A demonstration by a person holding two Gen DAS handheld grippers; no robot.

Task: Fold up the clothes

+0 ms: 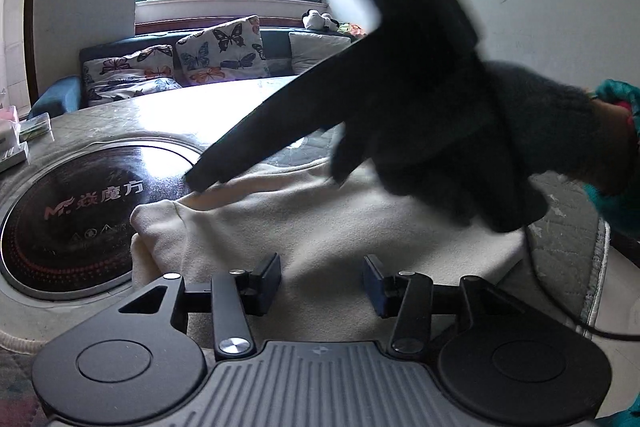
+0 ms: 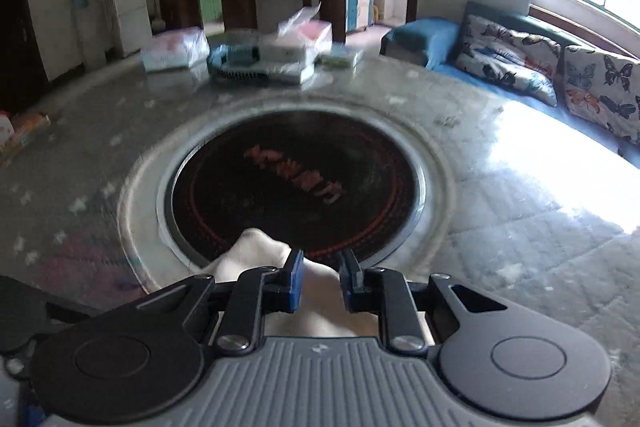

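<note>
A cream garment [image 1: 320, 223] lies folded on the round table, its left edge overlapping the black cooktop. My left gripper [image 1: 322, 281] hovers over the garment's near part, jaws open with only cloth below them. A dark-gloved hand [image 1: 460, 147] holds my right gripper [image 1: 202, 181], which reaches in from the upper right down to the garment's far left edge. In the right wrist view, a bunched piece of the cream garment [image 2: 256, 251] fills the narrow gap between the blue pads of my right gripper [image 2: 321, 281], which is shut on it.
A black round cooktop [image 2: 296, 183] is set into the marbled table [image 2: 500, 187]. Boxes and wrapped packages [image 2: 260, 55] sit at the far edge. A sofa with butterfly cushions [image 1: 216, 55] stands under the window. A thin cable [image 1: 560, 307] trails at the right.
</note>
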